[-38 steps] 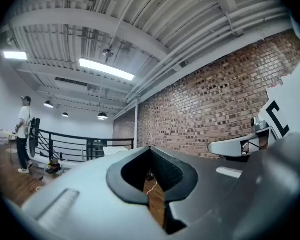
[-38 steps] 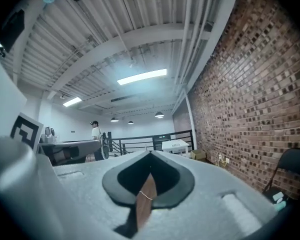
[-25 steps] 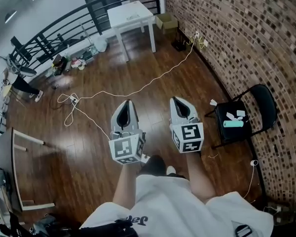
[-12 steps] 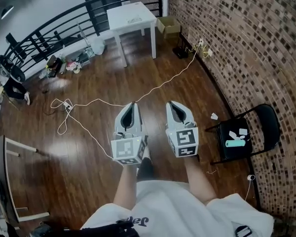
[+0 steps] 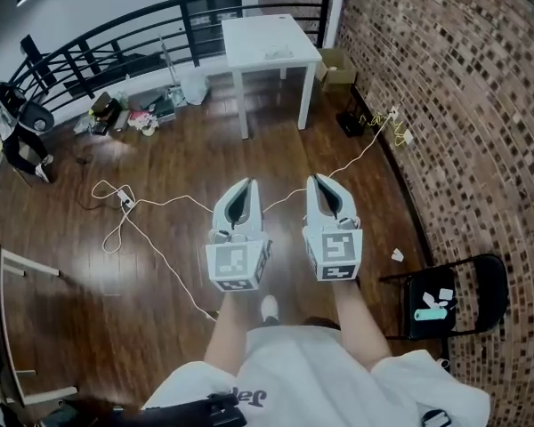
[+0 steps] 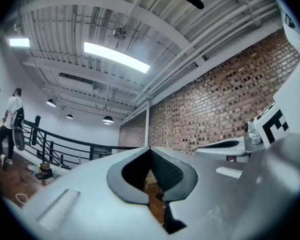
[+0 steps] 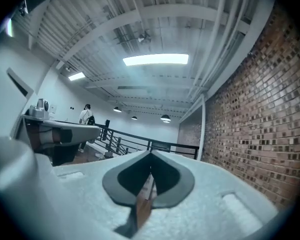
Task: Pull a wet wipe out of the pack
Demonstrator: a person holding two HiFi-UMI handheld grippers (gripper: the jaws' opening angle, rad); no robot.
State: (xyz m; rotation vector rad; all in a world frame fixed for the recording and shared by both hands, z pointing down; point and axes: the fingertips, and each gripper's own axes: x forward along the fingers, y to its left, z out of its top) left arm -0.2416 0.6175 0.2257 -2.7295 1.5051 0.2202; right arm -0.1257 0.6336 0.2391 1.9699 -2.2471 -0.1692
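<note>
Both grippers are held out level in front of me over a dark wooden floor. My left gripper [image 5: 243,185] is shut with nothing in it, and its jaws meet at the tip in the left gripper view [image 6: 150,149]. Beside it, my right gripper [image 5: 316,180] is also shut and empty [image 7: 151,154]. A white table [image 5: 249,38] stands ahead near the brick wall. Some small pale thing [image 5: 277,54] lies on it, too small to tell what it is. No wipe pack can be made out.
A white cable [image 5: 160,238] snakes across the floor below the grippers. A black chair [image 5: 476,278] with a teal item stands at the lower right by the brick wall [image 5: 463,105]. A black railing [image 5: 116,43], floor clutter [image 5: 133,114] and a cardboard box [image 5: 338,65] lie ahead.
I have walked forward. The white table is nearer and more central, and the black chair has slid back to the lower right. Both grippers stay shut and side by side.
</note>
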